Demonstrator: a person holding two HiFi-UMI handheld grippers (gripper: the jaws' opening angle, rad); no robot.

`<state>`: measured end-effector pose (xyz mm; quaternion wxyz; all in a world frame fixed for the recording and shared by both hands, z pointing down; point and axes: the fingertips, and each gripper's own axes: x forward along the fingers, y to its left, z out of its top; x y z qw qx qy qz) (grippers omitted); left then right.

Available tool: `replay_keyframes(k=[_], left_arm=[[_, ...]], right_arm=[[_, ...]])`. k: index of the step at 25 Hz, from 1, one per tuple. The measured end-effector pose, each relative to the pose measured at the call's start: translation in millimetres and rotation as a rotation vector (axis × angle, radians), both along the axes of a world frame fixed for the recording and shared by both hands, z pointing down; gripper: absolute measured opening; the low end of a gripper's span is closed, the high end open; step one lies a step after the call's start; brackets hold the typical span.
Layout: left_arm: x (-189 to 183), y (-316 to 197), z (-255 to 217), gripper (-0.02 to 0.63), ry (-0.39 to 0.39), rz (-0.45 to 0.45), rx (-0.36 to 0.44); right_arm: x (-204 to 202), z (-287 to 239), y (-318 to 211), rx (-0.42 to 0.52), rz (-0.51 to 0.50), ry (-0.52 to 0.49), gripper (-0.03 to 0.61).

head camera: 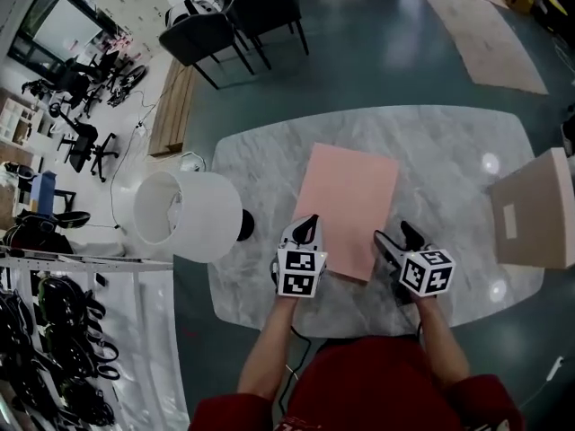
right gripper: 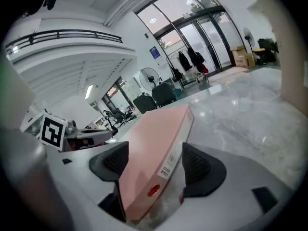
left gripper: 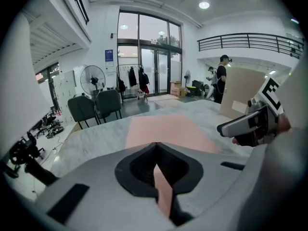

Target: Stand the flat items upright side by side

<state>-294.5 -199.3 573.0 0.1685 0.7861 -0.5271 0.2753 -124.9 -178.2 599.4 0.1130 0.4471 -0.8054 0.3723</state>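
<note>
A flat pink box [head camera: 346, 209] lies on the marble table [head camera: 449, 151], its long side running away from me. My left gripper [head camera: 310, 223] sits at the box's near left edge with its jaws shut, tips touching. In the left gripper view a sliver of the pink box [left gripper: 166, 129] shows through the gap behind the left gripper's [left gripper: 155, 146] tips. My right gripper [head camera: 391, 236] is at the near right corner. Its jaws stand open on either side of the pink box [right gripper: 154, 143], whose labelled side edge lies between the right gripper's [right gripper: 155, 153] pads.
A brown cardboard box [head camera: 530, 209] stands upright at the table's right edge. A white lamp shade [head camera: 184, 214] sits by the table's left edge. Dark chairs [head camera: 234, 21] stand beyond the far side. Bare marble lies on the table's right between the pink and brown boxes.
</note>
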Motion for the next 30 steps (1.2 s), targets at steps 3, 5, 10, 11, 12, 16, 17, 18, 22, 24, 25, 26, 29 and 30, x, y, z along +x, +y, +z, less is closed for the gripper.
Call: replay_keyframes(k=[3,5,10,11,12,16,17,18,22,24,25,26,29,30], left_arm=[[-1,-7,18,0.005,-0.012,-0.001,-0.047],[-3,-12,29,0.005,-0.025,0.002,-0.081],[-2,-18,51,0.005,-0.056,0.011,-0.151],[-1,-18,53,0.005,-0.064,0.015,-0.16],[1,-19,55,0.005,-0.074,0.019,-0.168],[5,-17,63,0.005,-0.119,0.057,-0.189],[4,-17,64,0.005,-0.119,0.058,-0.19],[4,-18,65,0.005,-0.113,0.051,-0.193],[4,-19,66,0.005,-0.092,0.016,-0.215],[3,-20,68,0.005,-0.076,0.015,-0.218],[1,-21,69,0.005,-0.065,0.014,-0.218],[-2,-22,69,0.005,-0.052,0.011,-0.219],[-13,-27,68,0.005,0.006,0.001,-0.24],[-17,-29,68,0.005,0.026,0.004,-0.248]], right_arm=[[-4,17,-11,-0.058,-0.003,-0.038,0.341],[-6,28,-19,-0.095,-0.006,-0.047,0.342],[-14,50,-27,-0.196,-0.025,-0.106,0.342],[-15,54,-28,-0.212,-0.031,-0.116,0.342],[-16,57,-28,-0.228,-0.036,-0.131,0.342],[-22,63,-27,-0.295,-0.036,-0.215,0.341],[-23,64,-28,-0.301,-0.032,-0.223,0.341],[-23,65,-29,-0.302,-0.03,-0.224,0.341],[-22,68,-29,-0.302,-0.031,-0.219,0.341],[-23,67,-29,-0.3,-0.039,-0.216,0.341],[-25,65,-31,-0.295,-0.04,-0.217,0.342],[-26,60,-34,-0.282,-0.037,-0.217,0.341],[-35,40,-44,-0.227,-0.033,-0.178,0.306],[-41,37,-46,-0.214,-0.035,-0.154,0.314]])
